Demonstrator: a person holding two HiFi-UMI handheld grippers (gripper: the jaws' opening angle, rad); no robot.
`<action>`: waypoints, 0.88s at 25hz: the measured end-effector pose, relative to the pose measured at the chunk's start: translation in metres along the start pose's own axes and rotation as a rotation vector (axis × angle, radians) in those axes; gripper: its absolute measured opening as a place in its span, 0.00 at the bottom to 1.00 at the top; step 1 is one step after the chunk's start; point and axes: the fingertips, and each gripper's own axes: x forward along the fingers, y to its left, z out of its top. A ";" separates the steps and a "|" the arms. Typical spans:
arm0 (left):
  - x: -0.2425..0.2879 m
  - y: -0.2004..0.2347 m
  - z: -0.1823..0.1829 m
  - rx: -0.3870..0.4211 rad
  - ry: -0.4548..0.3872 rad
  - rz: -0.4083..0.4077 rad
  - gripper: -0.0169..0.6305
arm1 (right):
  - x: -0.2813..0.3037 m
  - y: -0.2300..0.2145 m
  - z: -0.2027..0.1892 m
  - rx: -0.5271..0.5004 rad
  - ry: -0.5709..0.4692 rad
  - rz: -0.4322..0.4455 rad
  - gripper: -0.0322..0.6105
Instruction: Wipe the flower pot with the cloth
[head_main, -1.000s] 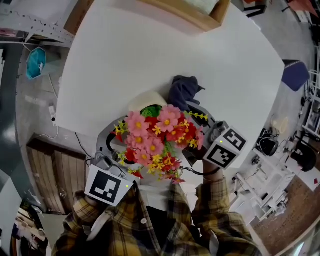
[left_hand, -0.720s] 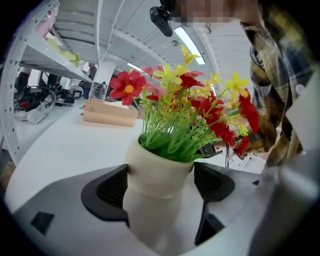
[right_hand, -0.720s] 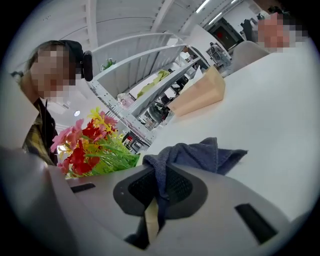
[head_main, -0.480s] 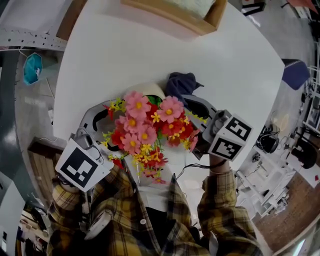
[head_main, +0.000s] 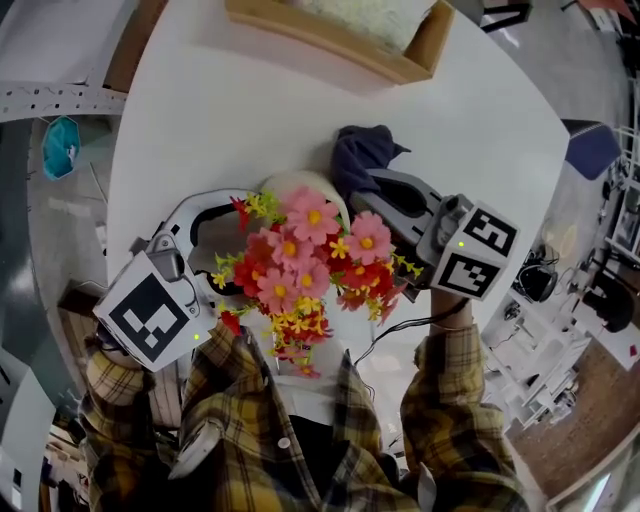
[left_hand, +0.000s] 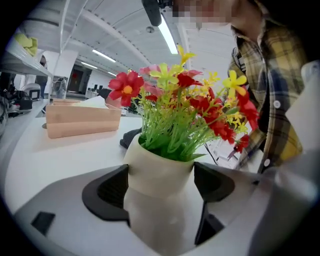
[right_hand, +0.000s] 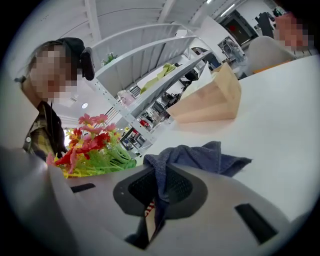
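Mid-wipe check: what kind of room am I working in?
Probably a lab or workshop, not a home: metal shelving racks beyond the white table, long ceiling strip lights, and equipment on the floor.

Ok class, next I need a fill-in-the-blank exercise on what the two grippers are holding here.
1. The left gripper clamps the flower pot, which holds red, pink and yellow ____.
2. The right gripper is shut on a dark ____ cloth.
3. The wooden tray stands on a ____ table.
Missing words: flowers; blue; white.
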 end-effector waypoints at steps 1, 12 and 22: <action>0.002 0.000 0.001 0.002 0.004 -0.008 0.64 | 0.001 -0.002 0.003 -0.005 0.006 0.003 0.07; 0.008 -0.006 -0.008 0.003 -0.028 -0.040 0.64 | 0.032 0.001 0.013 -0.077 0.076 0.037 0.07; -0.023 -0.002 0.007 -0.072 -0.144 0.049 0.64 | -0.006 0.005 0.046 -0.113 -0.128 -0.145 0.07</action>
